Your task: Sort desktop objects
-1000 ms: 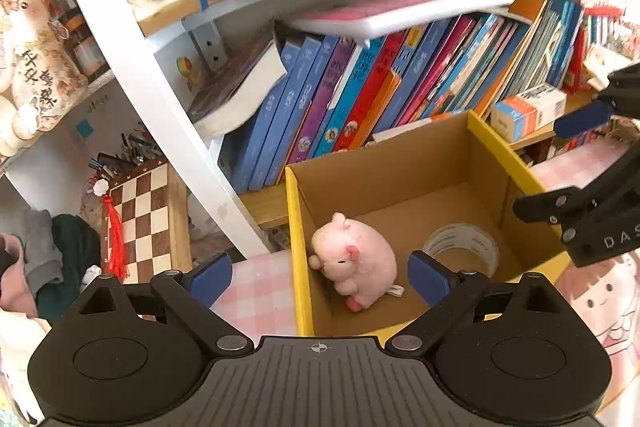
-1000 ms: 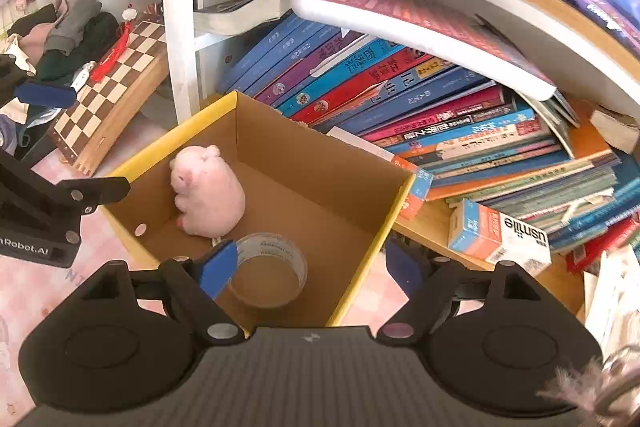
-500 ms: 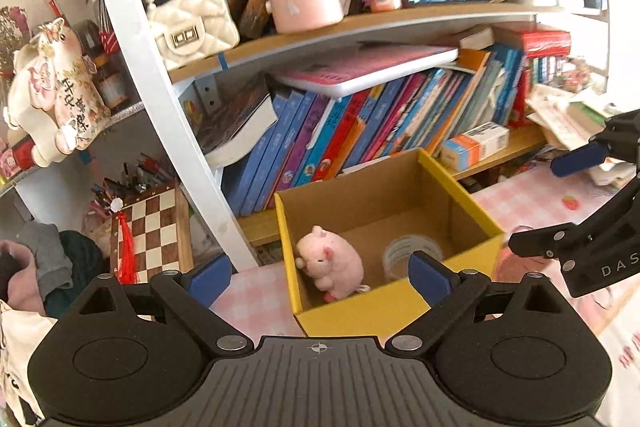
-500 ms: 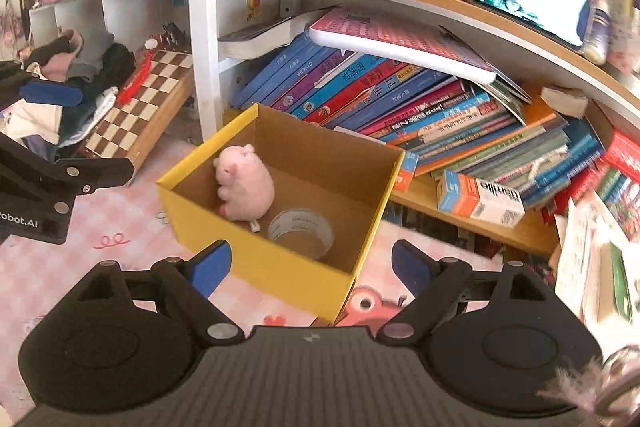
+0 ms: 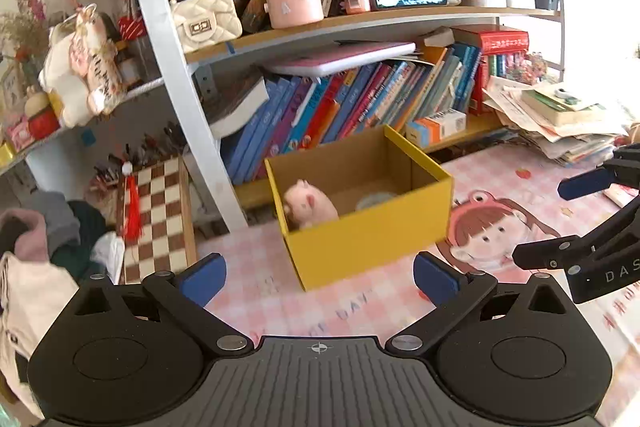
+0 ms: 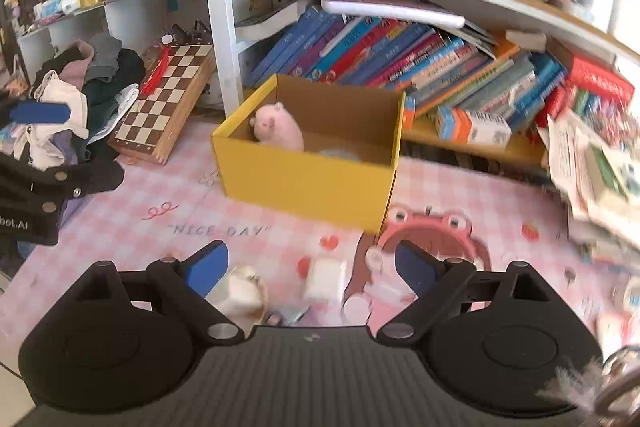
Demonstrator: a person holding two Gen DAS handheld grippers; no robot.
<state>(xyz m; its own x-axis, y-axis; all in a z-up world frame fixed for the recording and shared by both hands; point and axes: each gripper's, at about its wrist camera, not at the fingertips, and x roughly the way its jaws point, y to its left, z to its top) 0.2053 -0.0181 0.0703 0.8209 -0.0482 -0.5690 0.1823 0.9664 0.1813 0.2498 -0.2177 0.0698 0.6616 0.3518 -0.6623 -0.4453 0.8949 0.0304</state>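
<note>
Both the left gripper [image 5: 320, 277] and the right gripper [image 6: 311, 267] look alike — black ribbed housings, silver rivets, blue-padded fingers.

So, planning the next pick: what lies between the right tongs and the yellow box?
Right wrist view: bare pink mat up to the box; small blurred white items lie between the tongs.

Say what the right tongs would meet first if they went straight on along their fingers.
Probably the pink mat, near the small white block between the open fingers. The yellow box lies farther on. Depth is unclear.
</note>
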